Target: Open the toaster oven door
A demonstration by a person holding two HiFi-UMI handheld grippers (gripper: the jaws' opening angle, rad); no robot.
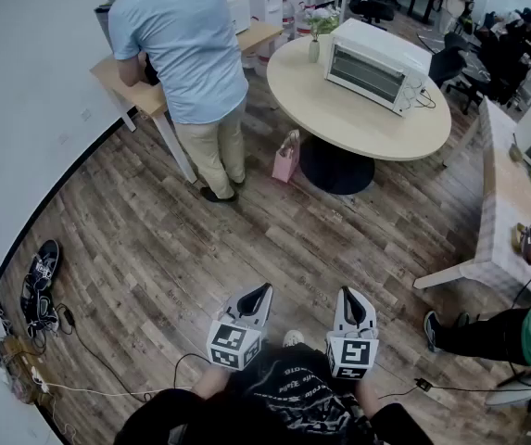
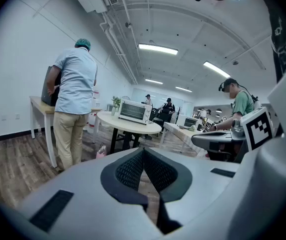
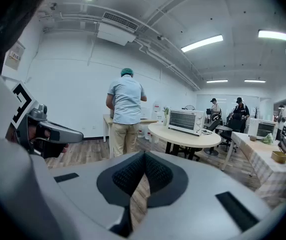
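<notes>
Near the bottom of the head view, both grippers pointed at a distant toaster oven, jaws clenched on nothing.
The left gripper (image 1: 258, 291) and right gripper (image 1: 354, 294) hung side by side over the wood floor (image 1: 154, 248), each with its pads pressed together and empty. The toaster oven (image 1: 373, 65) sat well apart from them on the far side of the round table (image 1: 339, 130), its door shut. A person in a light blue shirt (image 1: 186, 35) stood at a desk (image 1: 117, 77) left of the table, and a pink bag (image 1: 285, 159) leaned near the table's base.
</notes>
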